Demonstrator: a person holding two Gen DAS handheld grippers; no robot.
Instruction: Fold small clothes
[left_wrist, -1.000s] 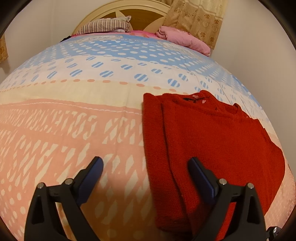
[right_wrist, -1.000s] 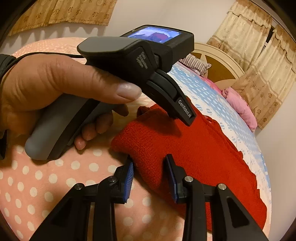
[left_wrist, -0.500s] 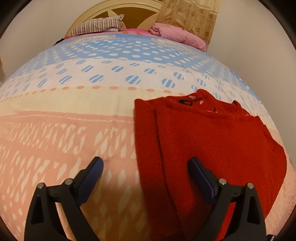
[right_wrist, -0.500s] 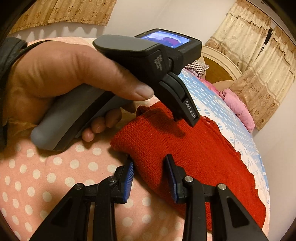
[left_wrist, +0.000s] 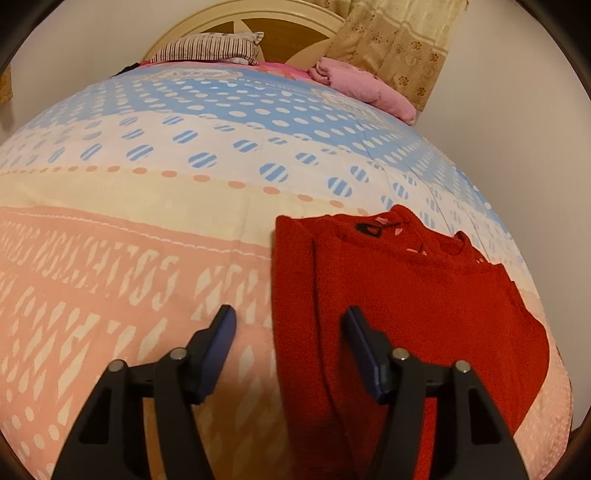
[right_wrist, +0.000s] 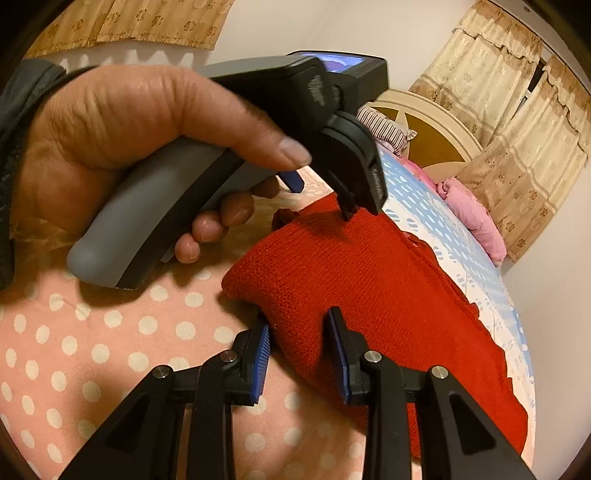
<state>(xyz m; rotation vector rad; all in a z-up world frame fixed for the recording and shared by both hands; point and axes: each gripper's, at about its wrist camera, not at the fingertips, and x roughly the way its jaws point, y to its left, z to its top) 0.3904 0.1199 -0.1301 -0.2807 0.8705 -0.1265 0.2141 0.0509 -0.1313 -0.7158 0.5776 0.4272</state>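
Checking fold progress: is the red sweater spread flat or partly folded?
Partly folded: the red sweater has its left side lapped over the body, with a doubled edge showing.

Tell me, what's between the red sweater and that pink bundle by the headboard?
Only bare patterned bedspread separates the red sweater from the pink bundle, seen in the left wrist view.

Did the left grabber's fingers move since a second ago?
Yes. The left gripper has just been closing: its fingers, once far apart, now sit closer together, straddling the red sweater left edge on the bedspread, not yet pinching it.
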